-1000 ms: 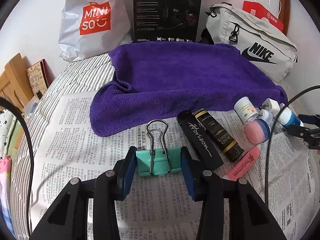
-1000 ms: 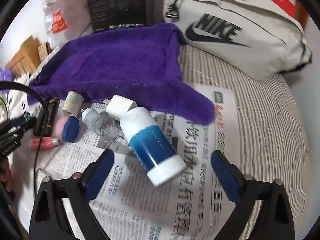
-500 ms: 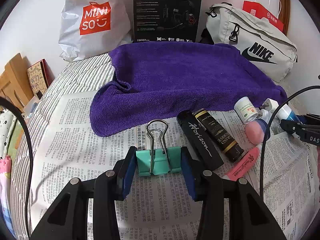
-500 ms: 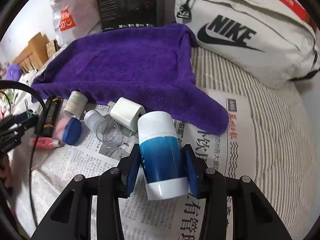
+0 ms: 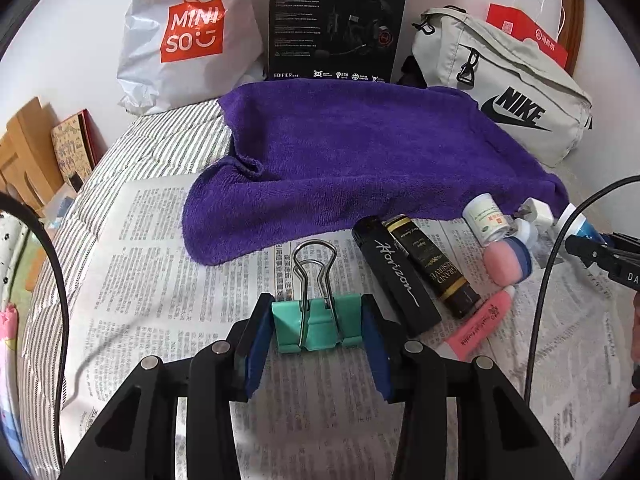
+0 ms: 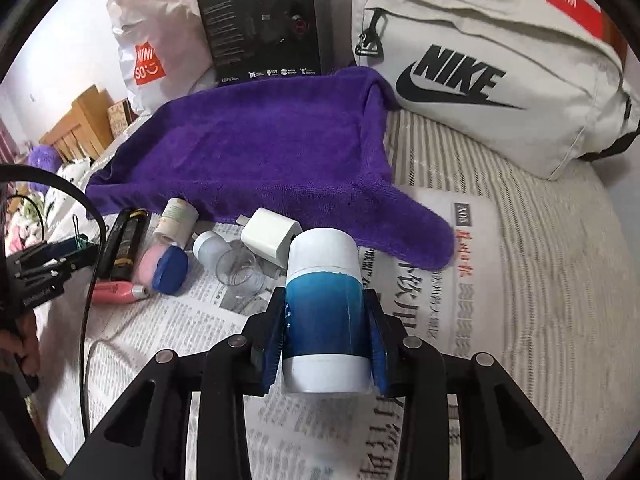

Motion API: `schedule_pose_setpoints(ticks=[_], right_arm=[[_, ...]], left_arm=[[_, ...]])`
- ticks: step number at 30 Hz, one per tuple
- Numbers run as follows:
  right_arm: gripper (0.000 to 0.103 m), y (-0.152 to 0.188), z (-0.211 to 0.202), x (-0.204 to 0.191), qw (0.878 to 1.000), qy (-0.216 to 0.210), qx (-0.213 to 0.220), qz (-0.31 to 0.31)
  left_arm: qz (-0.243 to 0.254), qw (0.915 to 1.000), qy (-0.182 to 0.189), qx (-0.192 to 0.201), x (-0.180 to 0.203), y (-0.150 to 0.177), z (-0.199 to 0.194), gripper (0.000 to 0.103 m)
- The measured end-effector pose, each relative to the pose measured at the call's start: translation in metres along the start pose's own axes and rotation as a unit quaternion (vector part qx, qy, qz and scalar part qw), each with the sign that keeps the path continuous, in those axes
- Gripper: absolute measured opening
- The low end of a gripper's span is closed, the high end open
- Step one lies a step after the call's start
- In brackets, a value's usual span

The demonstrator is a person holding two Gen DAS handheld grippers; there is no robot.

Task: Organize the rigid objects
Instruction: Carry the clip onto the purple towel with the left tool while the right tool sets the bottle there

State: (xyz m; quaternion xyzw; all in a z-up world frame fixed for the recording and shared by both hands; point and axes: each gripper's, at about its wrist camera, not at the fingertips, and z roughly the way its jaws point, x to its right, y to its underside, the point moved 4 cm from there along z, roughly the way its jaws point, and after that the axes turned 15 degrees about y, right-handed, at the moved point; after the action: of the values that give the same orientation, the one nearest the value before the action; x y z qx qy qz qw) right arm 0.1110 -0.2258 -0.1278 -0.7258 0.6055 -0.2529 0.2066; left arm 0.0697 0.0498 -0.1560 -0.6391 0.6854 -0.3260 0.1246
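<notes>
Both wrist views look steeply down, close; both show the purple towel point(image 5: 360, 152).

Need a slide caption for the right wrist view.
Right gripper closing on a blue-and-white bottle above newspaper.

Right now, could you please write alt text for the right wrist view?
The right tongs are closing on a blue-and-white bottle over newspaper on a striped bed. Beyond lie a white charger, a purple towel and a Nike bag.
</notes>
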Motion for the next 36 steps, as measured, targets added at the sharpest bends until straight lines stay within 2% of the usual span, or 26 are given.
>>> schedule_pose_setpoints(ticks=[10,20,36], right_arm=[[0.037,-0.011,-0.028,-0.006,1.0,-0.021,0.023,-0.003],[0.036,-0.036,-0.042,-0.015,0.998,-0.039,0.045,-0.006],[0.036,-0.09,-0.03,-0.013,0.997,-0.045,0.067,0.007]], left_arm=[[-0.01,0.9998,0.002,0.017,-0.002,-0.007,-0.031,0.041],[0.008,0.9992,0.004,0.038,0.0,-0.039,-0.053,0.041],[0.025,0.9982,0.023,0.05,-0.001,-0.106,-0.038,0.041]])
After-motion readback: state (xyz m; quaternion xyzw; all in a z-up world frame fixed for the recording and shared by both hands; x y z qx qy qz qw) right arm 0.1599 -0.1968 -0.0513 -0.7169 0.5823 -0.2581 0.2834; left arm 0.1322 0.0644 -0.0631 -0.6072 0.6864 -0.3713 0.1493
